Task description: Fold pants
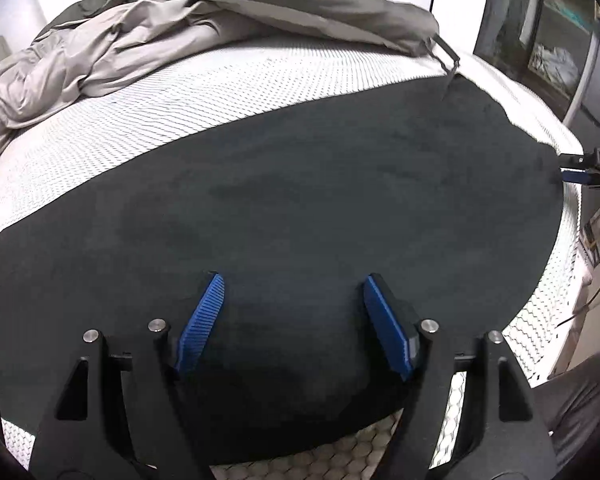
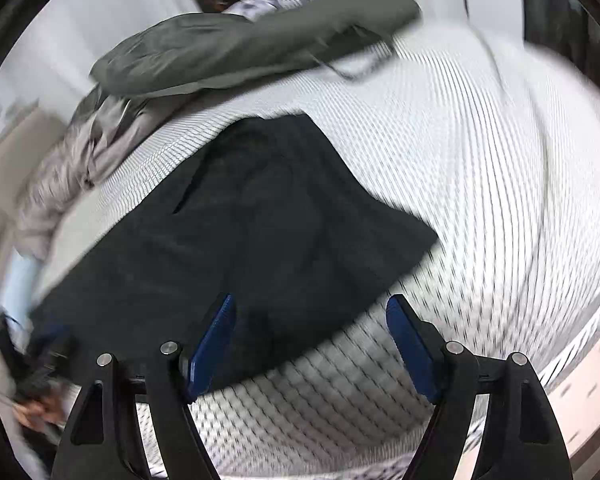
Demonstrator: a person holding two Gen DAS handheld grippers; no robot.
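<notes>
Dark pants (image 1: 300,200) lie flat across a white patterned mattress (image 1: 180,96), filling most of the left wrist view. My left gripper (image 1: 292,284) hovers open above their near part, blue pads wide apart and nothing between them. At the right edge of that view the other gripper (image 1: 580,168) shows at the pants' far end. In the blurred right wrist view the pants (image 2: 260,220) spread from the centre toward the left. My right gripper (image 2: 312,304) stands open over their near edge where cloth meets mattress (image 2: 480,160), holding nothing.
A light grey garment (image 1: 80,60) is crumpled at the back left of the mattress. A darker grey garment (image 1: 260,4) with a dangling strap lies behind the pants. A person's hand (image 2: 36,408) and the other tool show at the lower left of the right wrist view.
</notes>
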